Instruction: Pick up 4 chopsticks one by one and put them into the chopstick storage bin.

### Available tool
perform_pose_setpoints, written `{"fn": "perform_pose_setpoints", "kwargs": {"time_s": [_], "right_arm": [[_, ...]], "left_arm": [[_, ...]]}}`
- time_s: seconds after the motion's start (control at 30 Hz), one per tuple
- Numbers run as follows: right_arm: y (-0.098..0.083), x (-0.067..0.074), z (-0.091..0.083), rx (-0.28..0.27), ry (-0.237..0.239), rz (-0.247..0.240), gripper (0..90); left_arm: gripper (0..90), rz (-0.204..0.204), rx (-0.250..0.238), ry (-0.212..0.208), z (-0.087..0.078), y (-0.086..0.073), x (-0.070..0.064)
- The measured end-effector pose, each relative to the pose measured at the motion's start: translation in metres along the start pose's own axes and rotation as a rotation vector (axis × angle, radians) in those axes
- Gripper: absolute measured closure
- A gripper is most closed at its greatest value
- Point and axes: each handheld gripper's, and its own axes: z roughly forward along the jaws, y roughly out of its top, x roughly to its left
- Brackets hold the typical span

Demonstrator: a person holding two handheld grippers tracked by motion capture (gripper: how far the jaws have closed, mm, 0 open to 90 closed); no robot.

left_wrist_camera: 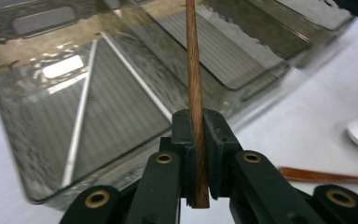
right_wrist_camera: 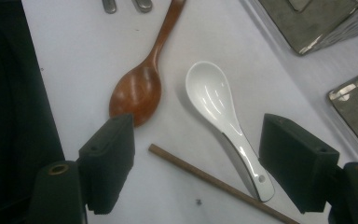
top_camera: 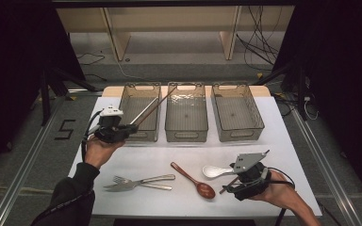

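My left gripper (top_camera: 131, 128) is shut on the near end of a wooden chopstick (top_camera: 154, 107), which slants up and right over the left clear bin (top_camera: 127, 101). In the left gripper view the pads (left_wrist_camera: 184, 140) clamp the chopstick (left_wrist_camera: 194, 84) above that bin (left_wrist_camera: 23, 154), where two silver chopsticks (left_wrist_camera: 80, 116) lie. My right gripper (top_camera: 231, 184) stands open low over the table's front right. Between its jaws (right_wrist_camera: 198, 133) lie a white spoon (right_wrist_camera: 216, 105) and a second wooden chopstick (right_wrist_camera: 200, 175), with a wooden spoon (right_wrist_camera: 137, 91) beside them.
Three clear bins stand in a row at the back; the middle bin (top_camera: 186, 126) and the right bin (top_camera: 238, 127) hold nothing visible. Two metal forks (top_camera: 136, 182) lie front left on the white table (top_camera: 273, 141), the wooden spoon (top_camera: 193, 180) and the white spoon (top_camera: 214, 171) front centre.
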Motion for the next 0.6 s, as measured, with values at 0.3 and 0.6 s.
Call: {"fn": "perform_pose_setpoints", "kwargs": {"time_s": [0.3,0.6], "right_arm": [[-0.002,-0.001,-0.001,-0.001,0.004,0.004,26.6],[-0.002,-0.001,-0.002,-0.006,0.006,0.002,26.6]], "left_arm": [[83.1,-0.044,0.028,0.07,0.008,0.01,0.022],[83.1,-0.06,0.077,0.113,0.019,0.018,0.034]]}}
